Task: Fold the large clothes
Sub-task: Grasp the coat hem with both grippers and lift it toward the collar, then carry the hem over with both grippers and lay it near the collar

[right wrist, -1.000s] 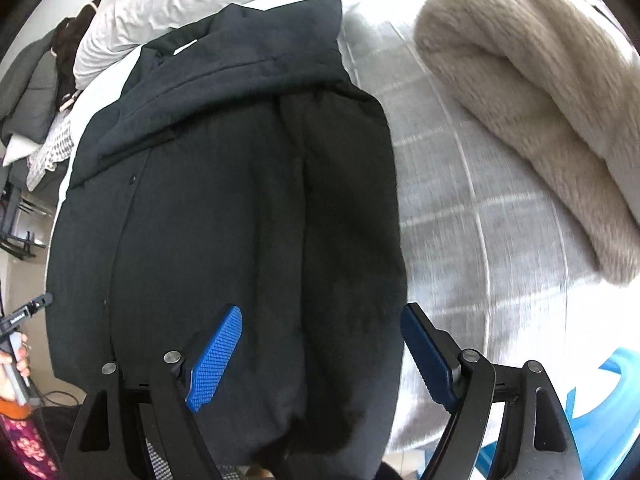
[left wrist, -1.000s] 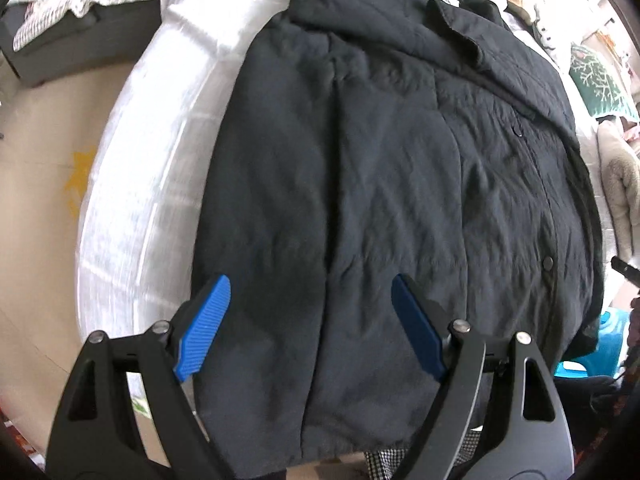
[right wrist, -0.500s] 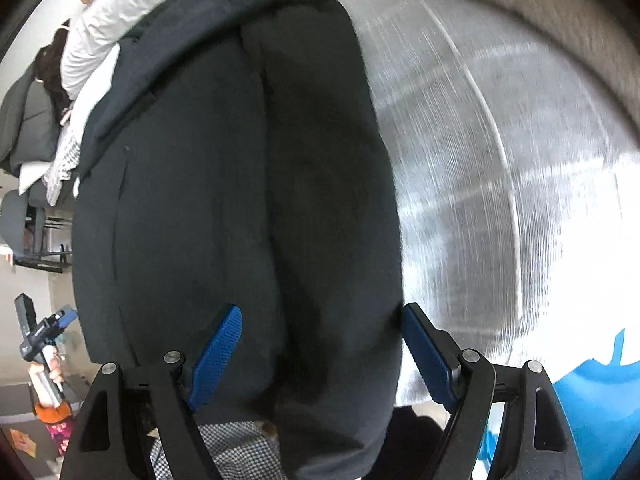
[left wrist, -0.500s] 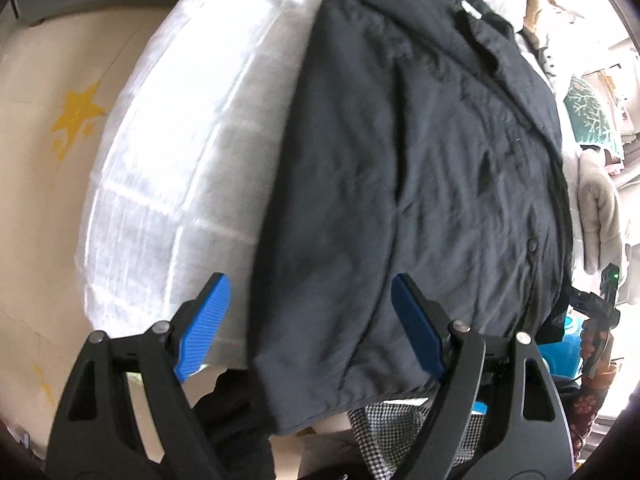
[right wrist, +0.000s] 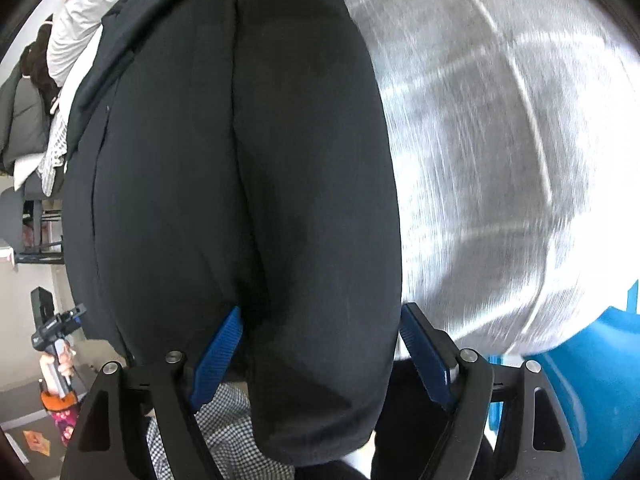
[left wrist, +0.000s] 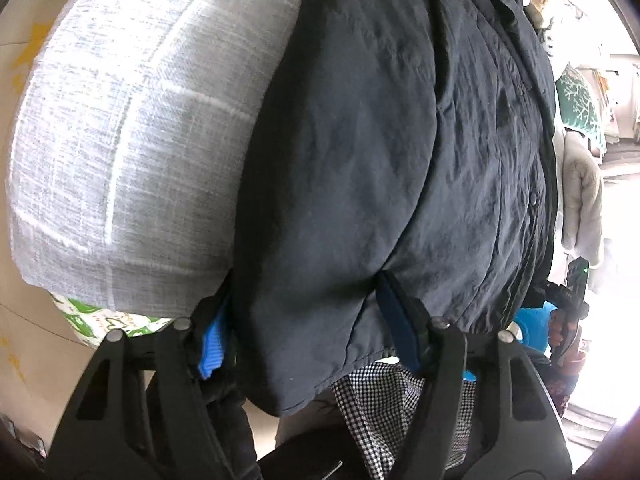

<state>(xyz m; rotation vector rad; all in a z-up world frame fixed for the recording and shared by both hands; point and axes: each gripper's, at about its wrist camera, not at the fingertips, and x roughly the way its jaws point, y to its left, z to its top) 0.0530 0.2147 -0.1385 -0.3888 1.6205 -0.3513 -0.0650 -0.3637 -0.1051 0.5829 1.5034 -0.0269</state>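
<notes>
**Both claws at the jacket hem**

The black jacket lies flat on the grey checked bed, its hem hanging over the edge at 6 o'clock. The left claw and the right claw are both spread wide, each straddling a hem corner without pinching it.

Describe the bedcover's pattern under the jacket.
Light grey bedcover with a white windowpane check, clearest in the left wrist view.

Grey checked bed; dark jacket spread on it.
</notes>
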